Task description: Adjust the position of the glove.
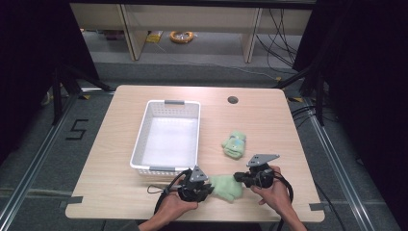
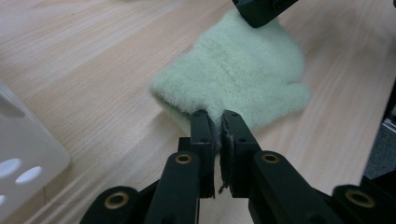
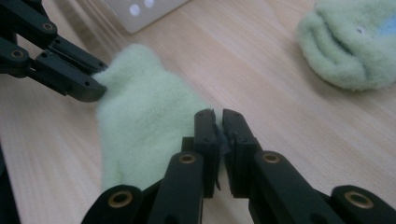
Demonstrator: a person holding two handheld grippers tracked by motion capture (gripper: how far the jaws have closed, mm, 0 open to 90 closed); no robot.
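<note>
Here the plain green mitten lies flat on the worktop near its front edge, stretched between the two claws. The left claw is clamped on one edge of the mitten; in the left gripper view its jaws stand almost together with a thin fold of fleece pinched between them, though how deep the fabric reaches is hidden by the jaws themselves. The right claw is clamped on the opposite edge; in the right gripper view the jaws are likewise nearly closed, with only a sliver of green fleece showing at the tips, so the grip is hard to make out there. The far claw's tip is cut off at the top edge of the left gripper view.

A second green mitten, with a pale blue patch that is too blurred to read, lies well apart toward the right of the worktop. A white basket stands to the left of it. The person's forearms are cut off at the bottom of the high view.
</note>
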